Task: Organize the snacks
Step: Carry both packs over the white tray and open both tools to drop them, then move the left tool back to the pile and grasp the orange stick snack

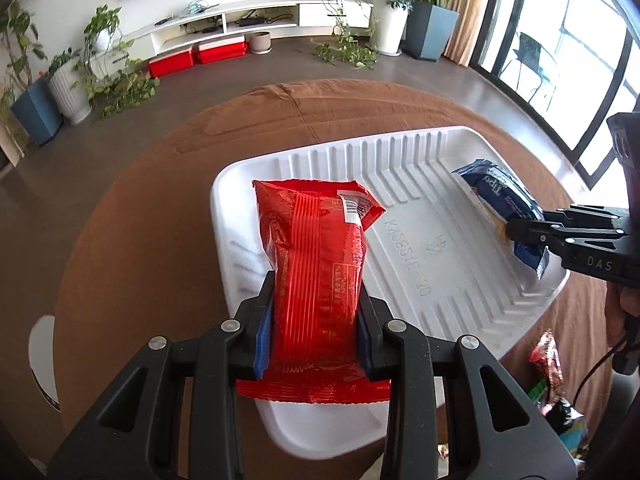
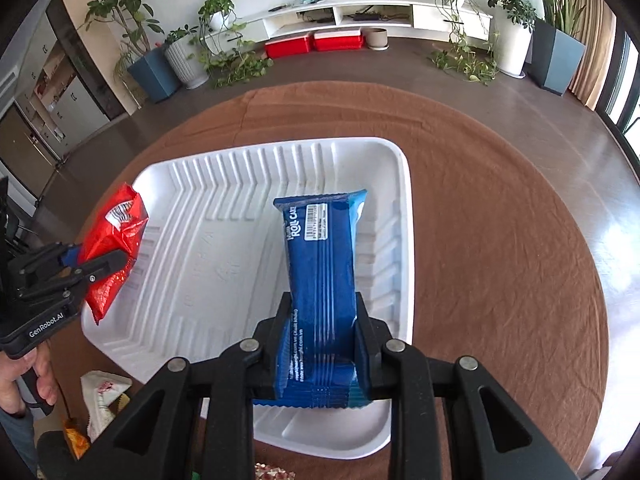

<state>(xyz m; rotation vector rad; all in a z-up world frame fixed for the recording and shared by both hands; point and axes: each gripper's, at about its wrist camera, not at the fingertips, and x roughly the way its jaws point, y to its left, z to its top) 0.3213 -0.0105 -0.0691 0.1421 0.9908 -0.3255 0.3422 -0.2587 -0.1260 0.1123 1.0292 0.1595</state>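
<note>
Your left gripper (image 1: 316, 320) is clamped on the crinkly red foil snack pack (image 1: 316, 264), your right gripper (image 2: 322, 336) on the blue roll-cake wrapper (image 2: 320, 280), both over the ribbed white plastic tray (image 2: 208, 240). Only the right view shows its barcode.

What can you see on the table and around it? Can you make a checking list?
Surface: round table under a brown cloth, wrinkled.
Job's things: white ribbed tray; red snack pack and blue roll cake pack, both held over the tray.
Clutter: more snack packets at the table's near edge.
Grippers: left tool shut on the red snack pack; right tool shut on the blue roll cake pack.
Cables: thin cord hanging by the right hand.
Surroundings: potted plants, white TV shelf, red boxes, big windows.
</note>
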